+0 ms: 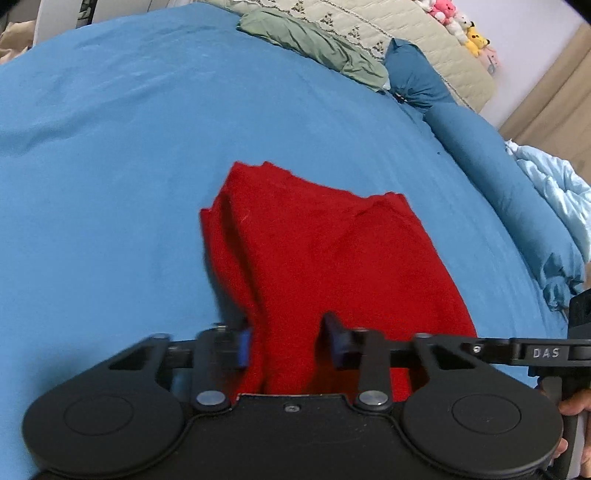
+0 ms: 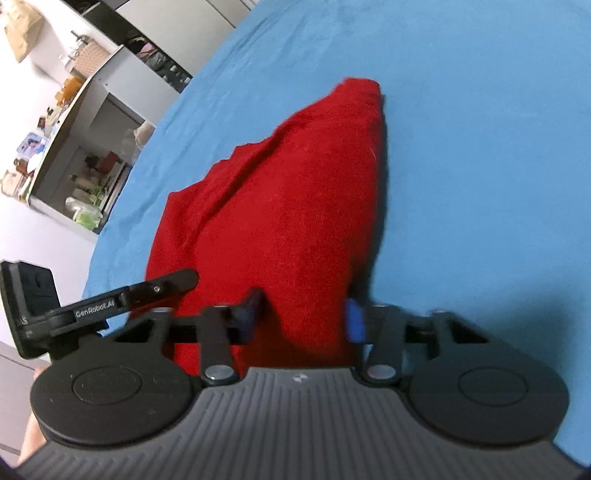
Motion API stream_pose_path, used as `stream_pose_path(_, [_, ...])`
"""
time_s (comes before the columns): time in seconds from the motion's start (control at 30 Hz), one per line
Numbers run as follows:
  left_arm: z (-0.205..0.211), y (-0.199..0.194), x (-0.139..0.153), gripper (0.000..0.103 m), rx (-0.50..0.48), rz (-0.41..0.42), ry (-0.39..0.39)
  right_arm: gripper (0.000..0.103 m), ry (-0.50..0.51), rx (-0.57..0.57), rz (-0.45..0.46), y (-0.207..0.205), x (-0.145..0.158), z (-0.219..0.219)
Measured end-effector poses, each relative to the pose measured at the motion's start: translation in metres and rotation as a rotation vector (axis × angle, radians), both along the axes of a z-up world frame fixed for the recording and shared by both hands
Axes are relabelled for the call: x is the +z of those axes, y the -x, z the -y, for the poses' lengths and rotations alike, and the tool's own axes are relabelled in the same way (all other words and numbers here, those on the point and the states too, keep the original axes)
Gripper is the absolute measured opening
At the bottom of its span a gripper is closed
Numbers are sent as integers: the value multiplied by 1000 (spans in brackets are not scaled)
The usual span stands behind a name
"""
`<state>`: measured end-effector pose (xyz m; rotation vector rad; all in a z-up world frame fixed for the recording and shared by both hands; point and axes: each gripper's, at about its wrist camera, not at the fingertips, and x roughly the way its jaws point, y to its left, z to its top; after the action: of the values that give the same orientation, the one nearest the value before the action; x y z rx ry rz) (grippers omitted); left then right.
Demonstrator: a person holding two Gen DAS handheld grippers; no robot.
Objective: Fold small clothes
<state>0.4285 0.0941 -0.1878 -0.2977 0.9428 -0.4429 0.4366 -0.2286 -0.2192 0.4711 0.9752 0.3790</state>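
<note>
A red knitted garment (image 1: 317, 243) lies folded on the blue bed sheet (image 1: 129, 147), with its near end raised toward both cameras. My left gripper (image 1: 290, 343) is shut on that near end, and red cloth fills the gap between its blue-padded fingers. In the right wrist view the same red garment (image 2: 288, 192) slopes up from the sheet (image 2: 480, 147) into my right gripper (image 2: 303, 314), which is shut on a thick bunch of it. The two grippers stand side by side at the garment's near edge. The cloth under the gripper bodies is hidden.
A crumpled green garment (image 1: 310, 40) and a beige quilt (image 1: 424, 40) lie at the far side of the bed. A long blue pillow (image 1: 491, 177), pale blue bedding (image 1: 554, 184) and plush toys (image 1: 458, 22) are to the right. A cluttered grey shelf (image 2: 85, 155) stands beyond the bed's edge.
</note>
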Motion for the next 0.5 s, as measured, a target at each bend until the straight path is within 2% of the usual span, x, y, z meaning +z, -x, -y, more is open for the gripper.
stream_pose_path(0.13, [9,15,25,28,-38,48,9,40,-30,6,65,17,26,10])
stream_pose_path(0.23, [19,40,45,27,-70,79,40,40,-63,-2,122,46,48,28])
stream_pose_path(0.33, [34,77,63,27,-109,129,66,40,-93,-37,133,85,61,54])
stream_pose_path(0.43, [52,111,67,27,-143,134,104,40,-88,-84,121,127,66,78])
stream_pose_path(0.5, [67,130,59,27,-159,118,113,40,-67,-121,111,155,63,91])
